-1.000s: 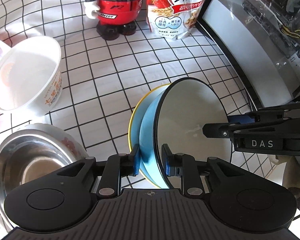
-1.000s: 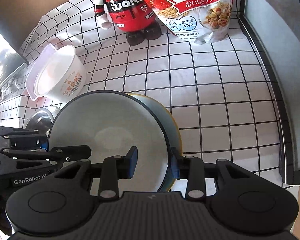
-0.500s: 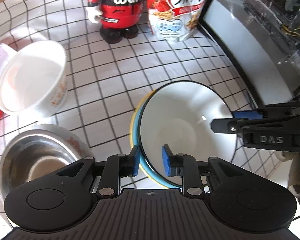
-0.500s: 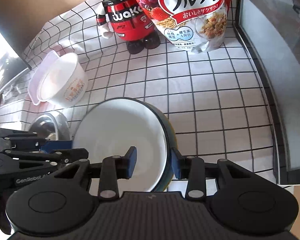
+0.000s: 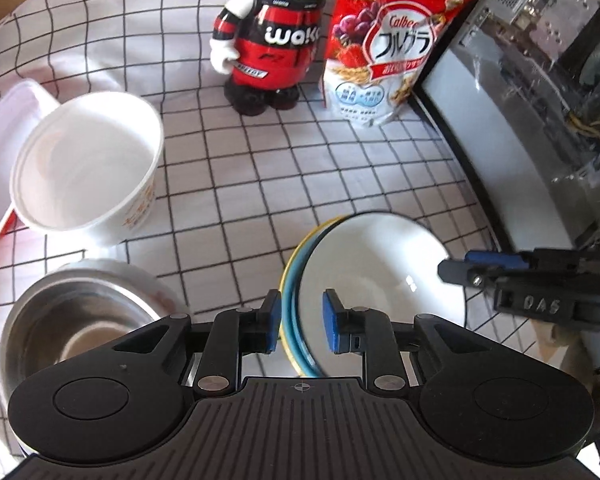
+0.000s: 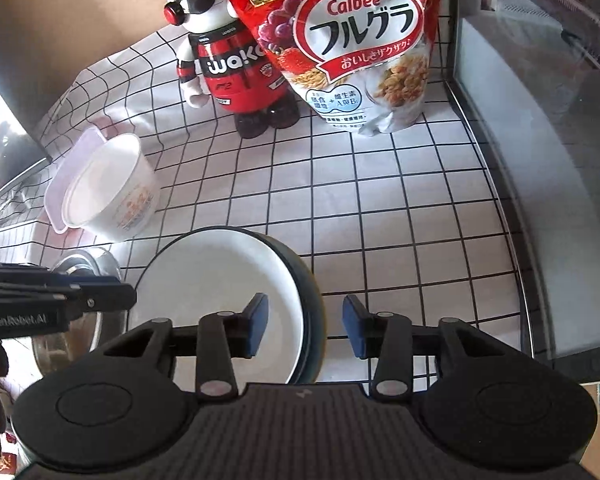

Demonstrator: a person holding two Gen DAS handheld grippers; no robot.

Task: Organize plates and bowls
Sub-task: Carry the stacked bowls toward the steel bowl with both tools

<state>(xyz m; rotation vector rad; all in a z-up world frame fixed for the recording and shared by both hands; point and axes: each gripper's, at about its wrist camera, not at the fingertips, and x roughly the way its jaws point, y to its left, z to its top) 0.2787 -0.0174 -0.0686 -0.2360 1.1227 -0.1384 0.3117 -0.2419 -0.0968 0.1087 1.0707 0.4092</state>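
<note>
A: Where is the white enamel bowl [image 5: 376,268] seen?

B: It is nested in a blue bowl [image 5: 294,320], which is itself set in a yellow-rimmed bowl [image 5: 286,296]; the stack is resting on the checked tabletop [image 5: 260,184], in front of the cereal bag [image 5: 384,52] and the red toy figure [image 5: 272,36].

A: How are the left gripper [image 5: 300,322] fingers placed?

B: The near rims of the stack are straddled by them: one blue pad is laid against the outer, yellow rim, while a gap is seen between the other pad and the white wall. Whether the rims are clenched cannot be told.

A: And the right gripper [image 6: 305,330]?

B: Its fingers have just been opening. The far rim lies between them, but both pads are held clear of it, so the bowl is released on that side.

A: What else is found nearby?

B: A steel bowl [image 5: 72,320] and a white paper bowl [image 5: 88,168] are seen to the left of the stack.
</note>
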